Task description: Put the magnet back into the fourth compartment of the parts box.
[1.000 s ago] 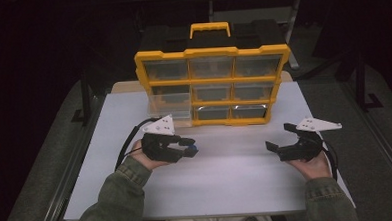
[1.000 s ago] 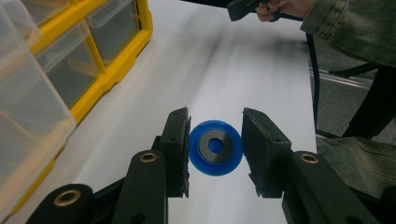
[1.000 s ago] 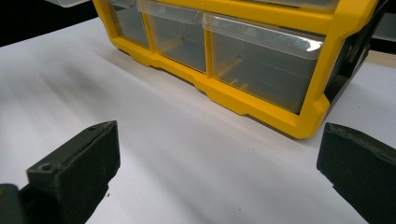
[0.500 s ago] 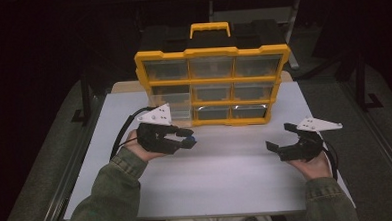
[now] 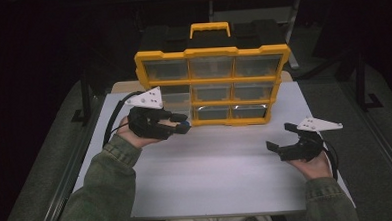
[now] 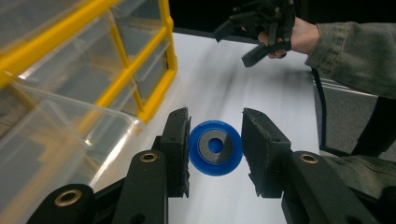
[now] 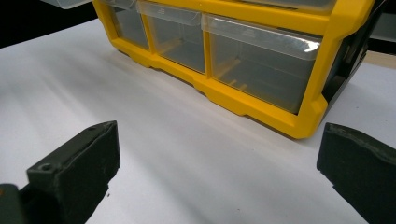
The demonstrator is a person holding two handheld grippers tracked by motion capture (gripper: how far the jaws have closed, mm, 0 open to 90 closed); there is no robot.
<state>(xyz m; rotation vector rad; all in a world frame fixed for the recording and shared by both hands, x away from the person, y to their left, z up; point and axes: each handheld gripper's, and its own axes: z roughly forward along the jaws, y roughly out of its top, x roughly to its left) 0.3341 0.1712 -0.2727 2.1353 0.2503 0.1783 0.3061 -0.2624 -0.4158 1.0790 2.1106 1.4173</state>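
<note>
A small blue disc [image 6: 215,148], with a grey metal-looking ring set round a central hole, is being pinched by the left tool [image 6: 215,149]. The pads are pressing on its rim from both sides, edge-on, so the flat face is being shown to the left gripper view. In the high view the disc [image 5: 183,125] is being carried above the white table [image 5: 227,184], just in front of the lower left corner of the yellow organiser [image 5: 211,52] and beside a clear drawer [image 6: 56,154] that is being left pulled out.

Handling, as judged: the piece is looking light, rigid and smooth, probably plastic with a metal insert. A round, slick rim between two flat pads is offering little contact, so the disc is being considered liable to pivot or squirt out if the squeeze is eased or the tool is jolted. The best hold is being judged as the present one, across the full width through the centre; gripping off-centre would be inviting a slip. Breakage is not being expected from a short drop, though rolling away is.

The right tool [image 5: 281,138] is being held spread, nothing between its pads, low over the table at the person's right, well apart from the disc.
</note>
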